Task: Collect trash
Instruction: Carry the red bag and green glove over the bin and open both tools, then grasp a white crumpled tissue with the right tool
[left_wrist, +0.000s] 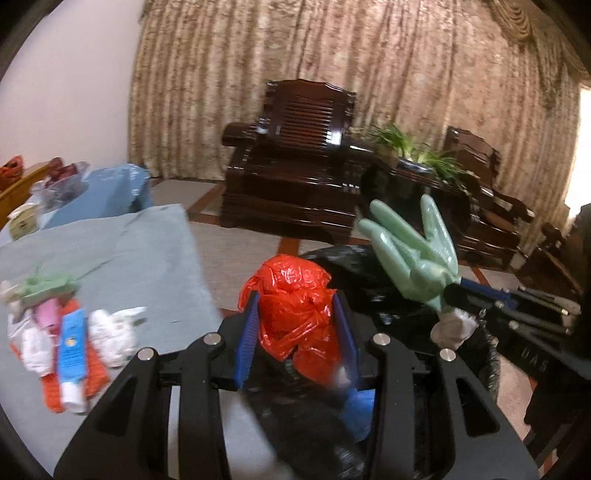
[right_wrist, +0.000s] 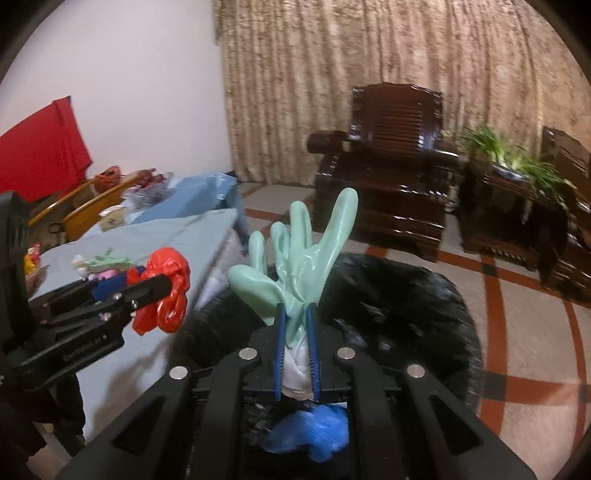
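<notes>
While left fingers (left_wrist: 297, 325) pinch red bag (left_wrist: 295, 295), right fingers (right_wrist: 295, 332) pinch green glove (right_wrist: 295, 258) — above black bag (right_wrist: 388, 306).

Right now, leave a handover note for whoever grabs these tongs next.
Left tongs: shut on the red plastic bag, held over the black trash bag.
Right tongs: shut on the green rubber glove at its cuff, also over the trash bag.
Done: something blue already lies inside.
Left: release both, then collect the litter pile on the grey-covered table.
</notes>
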